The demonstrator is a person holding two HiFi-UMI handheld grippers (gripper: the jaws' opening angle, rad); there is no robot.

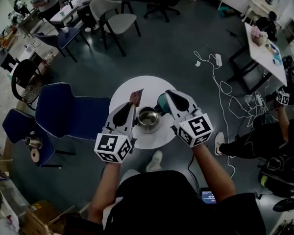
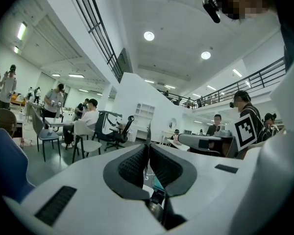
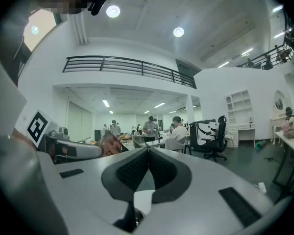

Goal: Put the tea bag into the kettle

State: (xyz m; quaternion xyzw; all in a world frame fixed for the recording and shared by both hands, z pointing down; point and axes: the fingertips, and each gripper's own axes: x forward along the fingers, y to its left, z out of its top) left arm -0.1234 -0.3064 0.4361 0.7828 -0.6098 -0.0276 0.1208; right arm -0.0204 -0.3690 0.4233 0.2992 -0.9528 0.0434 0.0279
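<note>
The left claw [image 1: 131, 107] pinches the tea bag sachet [image 1: 136, 97] edge-on, just beyond the open steel kettle [image 1: 148, 117] on the tabletop [image 1: 121, 91]. The right claw [image 1: 169, 97] is closed, apparently empty. The risk is that the thinly gripped sachet slips out, or catches the rim and lands outside.

I am in a big open office-like lab hall: swivel chairs [image 1: 118, 19], white desks [image 1: 263, 50], power cables [image 1: 224, 88] across the grey floor [image 1: 171, 48], a railed mezzanine [image 3: 127, 66] overhead.
</note>
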